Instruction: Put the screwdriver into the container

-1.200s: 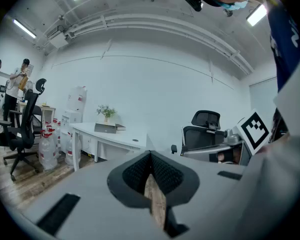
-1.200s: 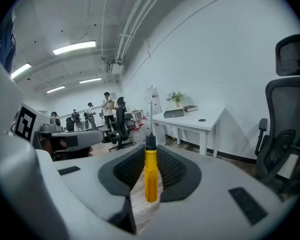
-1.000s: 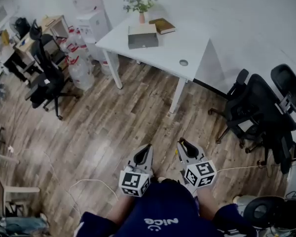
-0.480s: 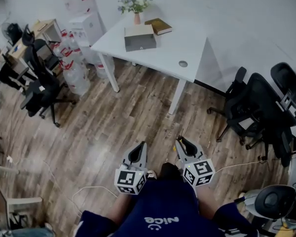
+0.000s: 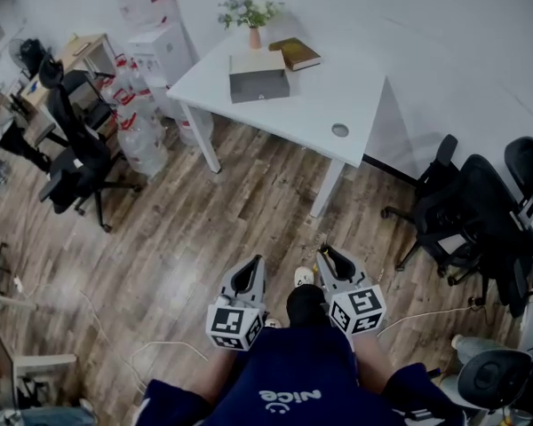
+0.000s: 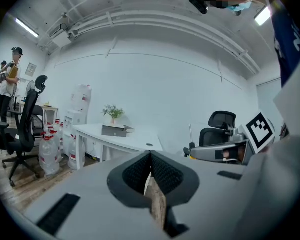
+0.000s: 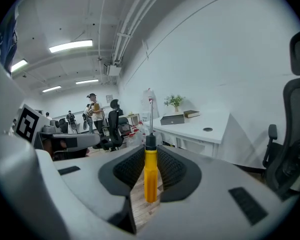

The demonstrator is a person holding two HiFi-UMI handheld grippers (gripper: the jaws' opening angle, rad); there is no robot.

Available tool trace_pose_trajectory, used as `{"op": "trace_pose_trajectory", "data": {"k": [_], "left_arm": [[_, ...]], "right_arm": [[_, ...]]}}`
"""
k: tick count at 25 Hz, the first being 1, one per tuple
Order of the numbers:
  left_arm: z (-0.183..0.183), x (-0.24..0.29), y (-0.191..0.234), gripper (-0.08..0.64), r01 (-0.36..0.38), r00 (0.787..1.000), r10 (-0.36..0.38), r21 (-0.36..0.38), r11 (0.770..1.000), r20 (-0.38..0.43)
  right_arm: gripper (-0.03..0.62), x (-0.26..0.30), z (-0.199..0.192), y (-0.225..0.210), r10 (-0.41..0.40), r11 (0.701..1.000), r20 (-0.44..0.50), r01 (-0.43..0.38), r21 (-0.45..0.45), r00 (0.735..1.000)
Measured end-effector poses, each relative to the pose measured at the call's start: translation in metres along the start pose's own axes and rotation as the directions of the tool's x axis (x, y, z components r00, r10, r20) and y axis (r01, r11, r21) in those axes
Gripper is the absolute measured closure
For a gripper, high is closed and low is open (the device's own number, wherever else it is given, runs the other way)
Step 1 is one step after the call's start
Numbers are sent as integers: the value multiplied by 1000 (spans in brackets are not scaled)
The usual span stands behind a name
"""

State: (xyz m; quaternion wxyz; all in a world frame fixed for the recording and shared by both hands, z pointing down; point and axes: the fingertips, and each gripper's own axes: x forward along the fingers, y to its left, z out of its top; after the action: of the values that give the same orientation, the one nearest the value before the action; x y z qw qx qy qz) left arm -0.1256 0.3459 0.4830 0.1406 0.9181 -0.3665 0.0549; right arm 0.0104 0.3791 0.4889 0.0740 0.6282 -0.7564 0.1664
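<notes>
Fingers (image 7: pixel 126 168) of the right gripper (image 7: pixel 150 150) are clenched on the yellow-handled screwdriver (image 7: pixel 150 176), its shaft pointing ahead. The left gripper (image 6: pixel 150 155) has its fingers pressed together, empty. Both are held over the wooden floor (image 5: pixel 204 238), well apart from the grey container (image 5: pixel 258 75) near the white surface's (image 5: pixel 329 96) far edge

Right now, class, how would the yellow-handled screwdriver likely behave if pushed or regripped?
The screwdriver looks rigid: its thin shaft stands straight above the right hand-held gripper. Its smooth, round-looking handle would probably roll if pushed, and might slip in a loose grip.
</notes>
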Motion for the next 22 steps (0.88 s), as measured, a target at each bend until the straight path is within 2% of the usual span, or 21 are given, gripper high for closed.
{"op": "trace_pose_trajectory", "data": {"k": [6,22], "left_arm": [[19,65,8,546,-34,999,34,-5,999,-5],[44,211,13,545,-92,996,92,-17,996,-3]], "right_arm": [[497,50,20,-46,44,998,-35,-45,-43,998],[497,148,79,-159,109,989,-17,-110,-95,994]]}}
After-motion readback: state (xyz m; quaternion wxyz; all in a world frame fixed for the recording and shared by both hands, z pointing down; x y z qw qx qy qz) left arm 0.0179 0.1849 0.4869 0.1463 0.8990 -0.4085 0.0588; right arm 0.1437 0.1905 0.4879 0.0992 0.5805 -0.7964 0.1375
